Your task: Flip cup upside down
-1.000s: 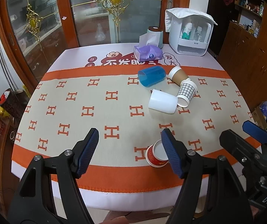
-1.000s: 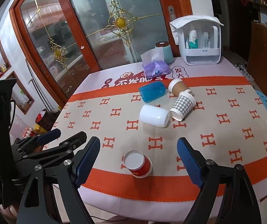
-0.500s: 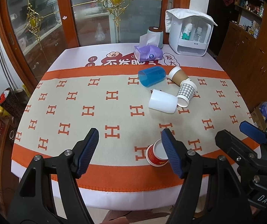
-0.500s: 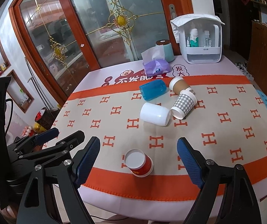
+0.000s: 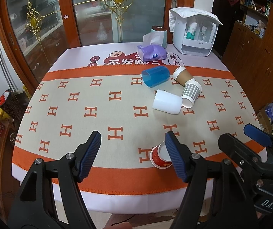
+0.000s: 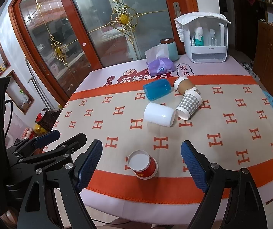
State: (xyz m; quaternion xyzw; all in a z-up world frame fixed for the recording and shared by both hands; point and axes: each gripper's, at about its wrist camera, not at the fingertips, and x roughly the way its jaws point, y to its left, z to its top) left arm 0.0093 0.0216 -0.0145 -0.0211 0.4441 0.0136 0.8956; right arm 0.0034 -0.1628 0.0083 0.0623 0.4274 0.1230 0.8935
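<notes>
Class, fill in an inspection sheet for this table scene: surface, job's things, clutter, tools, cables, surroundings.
Surface: table under a beige cloth with orange H marks and orange borders.
Job's things: red paper cup near the front edge, tilted, its white inside facing the right wrist camera; blue plastic cup, white plastic cup, grey checked paper cup and brown paper cup lie on their sides.
Clutter: purple tissue pack, teal canister, white storage box at the far edge.
Tools: left tool and right tool open, holding nothing.
Cables: black cable at left.
Surroundings: glass doors with wooden frames.
</notes>
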